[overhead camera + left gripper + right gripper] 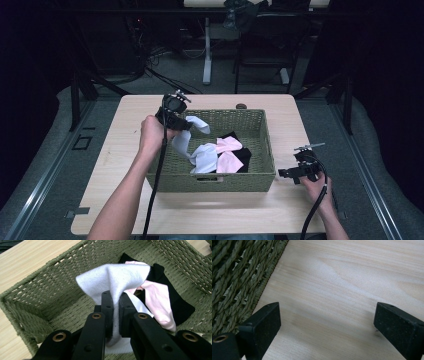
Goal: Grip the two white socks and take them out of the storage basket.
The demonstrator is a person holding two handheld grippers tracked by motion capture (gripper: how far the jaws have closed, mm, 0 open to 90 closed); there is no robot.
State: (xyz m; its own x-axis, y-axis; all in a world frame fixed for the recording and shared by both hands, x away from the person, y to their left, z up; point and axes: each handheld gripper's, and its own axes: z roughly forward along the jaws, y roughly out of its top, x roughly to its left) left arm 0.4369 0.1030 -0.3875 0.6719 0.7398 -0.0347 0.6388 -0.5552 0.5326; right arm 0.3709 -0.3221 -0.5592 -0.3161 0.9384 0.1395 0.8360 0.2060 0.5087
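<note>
Lighting and picture quality: uneven, serviceable.

In the high view the table (125, 190) was lit from above while the surrounding room was left in near darkness; soft shadow was cast along the front wall of the basket (210, 181), and the picture was rendered slightly soft and grainy throughout. In the left gripper view the white cloth (117, 277) was brightly lit without being burnt out, and the nearest black metal was blurred at the bottom edge. In the right gripper view a pale sheen was noted on the wood, with faint shadows under the black pads (265, 322).
</note>
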